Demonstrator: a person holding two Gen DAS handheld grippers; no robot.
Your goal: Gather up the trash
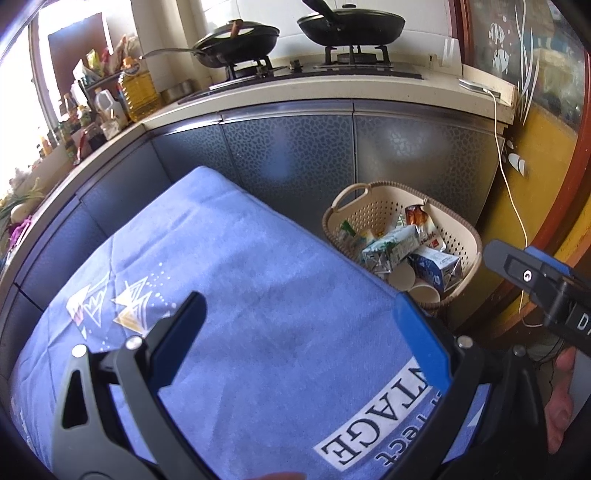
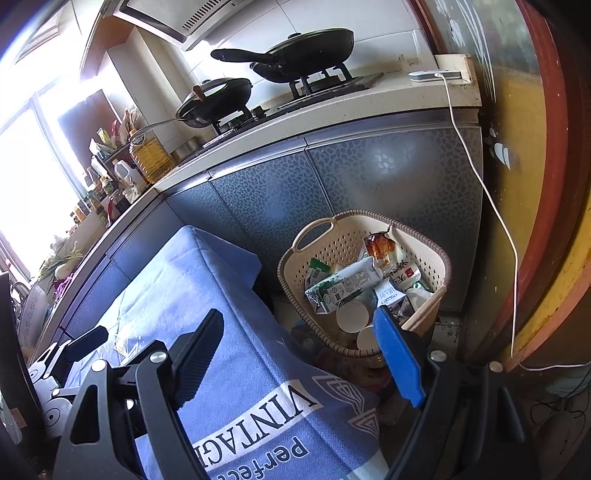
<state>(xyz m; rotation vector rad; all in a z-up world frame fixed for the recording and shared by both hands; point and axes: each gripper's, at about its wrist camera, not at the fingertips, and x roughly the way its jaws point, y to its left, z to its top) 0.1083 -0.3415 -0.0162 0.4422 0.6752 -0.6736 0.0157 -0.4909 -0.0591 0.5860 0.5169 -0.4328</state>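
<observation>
Left gripper: I see its jaws spread wide with nothing between them, hovering over the blue printed cloth that covers the near bench.
Right gripper: my jaws stand wide apart and empty, above the right edge of the same cloth; in the left view it shows at the far right.
Trash: crushed milk cartons, white paper cups and a snack wrapper all lie inside the basket.
Basket: the beige perforated plastic basket with a woven rim sits on the floor, right of the cloth and against the grey cabinet doors.
Far bench: two black pans on the gas stove, a yellow oil bottle to the left.
Cable: a white cord hangs down beside the cabinet.
</observation>
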